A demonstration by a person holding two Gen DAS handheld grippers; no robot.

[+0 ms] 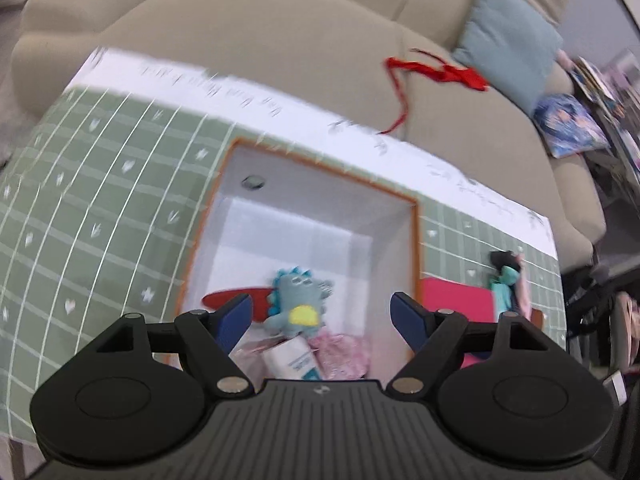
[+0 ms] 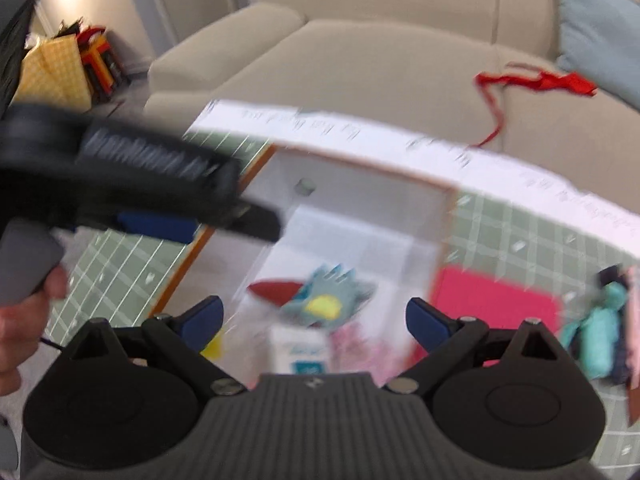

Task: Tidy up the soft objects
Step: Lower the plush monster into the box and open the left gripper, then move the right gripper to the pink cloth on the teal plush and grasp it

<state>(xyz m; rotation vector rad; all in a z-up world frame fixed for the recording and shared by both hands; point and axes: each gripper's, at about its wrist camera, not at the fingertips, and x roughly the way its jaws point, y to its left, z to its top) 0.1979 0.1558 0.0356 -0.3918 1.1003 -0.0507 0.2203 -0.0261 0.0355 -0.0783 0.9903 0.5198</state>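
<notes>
A white box with an orange rim stands on the green checked tablecloth. Inside lie a blue plush monster with a yellow belly, a red soft piece, a pink soft item and a white packet. My left gripper is open and empty above the box's near side. My right gripper is open and empty, also over the box. The left gripper's blurred black body crosses the right wrist view. A teal doll lies right of the box.
A pink cloth lies on the tablecloth beside the box. A beige sofa stands behind, with a red ribbon and a light blue cushion. Books lie at the sofa's right end.
</notes>
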